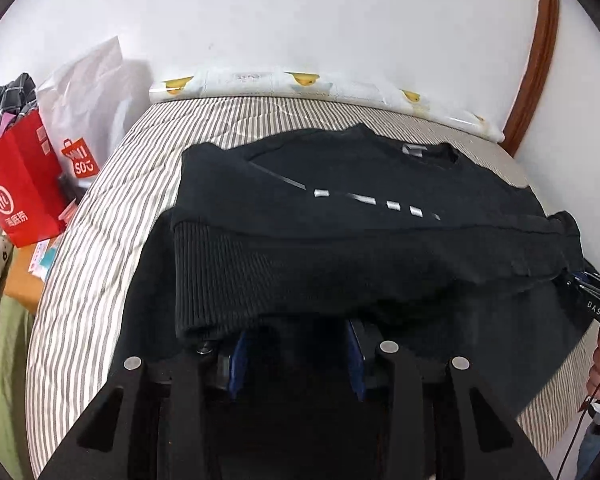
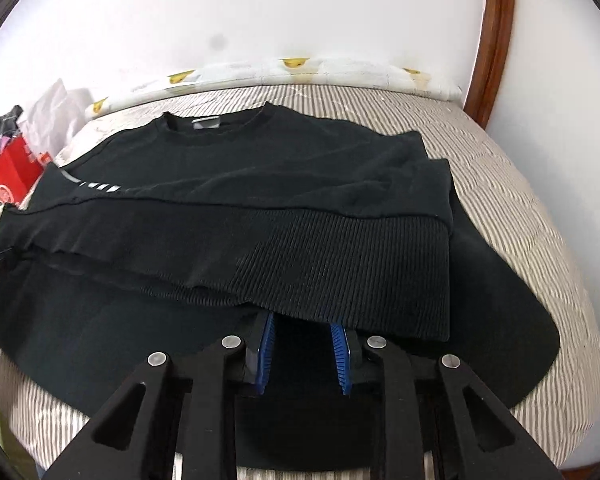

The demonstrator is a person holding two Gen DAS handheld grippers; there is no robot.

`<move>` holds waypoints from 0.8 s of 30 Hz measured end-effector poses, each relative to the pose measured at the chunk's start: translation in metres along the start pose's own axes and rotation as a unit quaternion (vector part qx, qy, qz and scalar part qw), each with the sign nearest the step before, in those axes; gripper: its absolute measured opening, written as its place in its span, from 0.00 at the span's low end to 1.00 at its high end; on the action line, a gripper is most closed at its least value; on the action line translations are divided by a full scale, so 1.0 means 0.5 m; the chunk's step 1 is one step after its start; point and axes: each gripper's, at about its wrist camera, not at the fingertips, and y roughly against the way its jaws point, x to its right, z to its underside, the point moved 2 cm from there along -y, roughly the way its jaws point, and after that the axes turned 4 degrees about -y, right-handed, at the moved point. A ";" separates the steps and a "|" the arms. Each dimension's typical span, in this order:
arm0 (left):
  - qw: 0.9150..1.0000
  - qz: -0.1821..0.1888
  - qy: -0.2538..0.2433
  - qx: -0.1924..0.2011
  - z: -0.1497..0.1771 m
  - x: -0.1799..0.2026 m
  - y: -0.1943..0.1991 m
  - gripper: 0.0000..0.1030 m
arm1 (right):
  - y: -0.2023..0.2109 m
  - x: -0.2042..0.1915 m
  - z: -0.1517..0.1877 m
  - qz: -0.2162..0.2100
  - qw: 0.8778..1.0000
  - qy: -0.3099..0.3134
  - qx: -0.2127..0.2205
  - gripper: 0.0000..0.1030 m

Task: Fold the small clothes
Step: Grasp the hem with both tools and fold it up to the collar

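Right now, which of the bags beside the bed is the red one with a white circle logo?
The red paper bag, standing nearest the camera at the left. The white bag behind it carries only a small red shopping-bag logo.

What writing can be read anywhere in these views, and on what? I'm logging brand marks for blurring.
"DAS" on the right gripper, in white letters.
"MINISO", partly creased, on the red tag printed on the white bag.
"HL" in a circle on the red bag; the white characters below it are too blurred to read.
The grey neck label of the black sweater is too small to read.
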 end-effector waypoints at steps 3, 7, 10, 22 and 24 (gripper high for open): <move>1.000 0.002 0.004 0.002 -0.032 -0.008 -0.018 0.36 | -0.019 0.001 -0.032 0.004 1.000 -0.002 0.002 0.24; 1.000 0.002 0.005 0.002 -0.076 -0.023 -0.049 0.36 | -0.050 0.005 -0.078 0.009 1.000 -0.008 0.004 0.23; 1.000 0.003 0.006 0.001 -0.106 -0.030 -0.069 0.36 | -0.077 0.008 -0.112 0.019 1.000 -0.010 0.006 0.22; 1.000 -0.009 0.011 0.006 -0.170 -0.073 -0.086 0.53 | -0.103 0.060 -0.247 0.046 0.998 -0.032 0.031 0.42; 1.000 -0.006 0.010 0.004 -0.164 -0.091 -0.084 0.60 | -0.103 0.067 -0.250 0.043 0.998 -0.017 0.036 0.58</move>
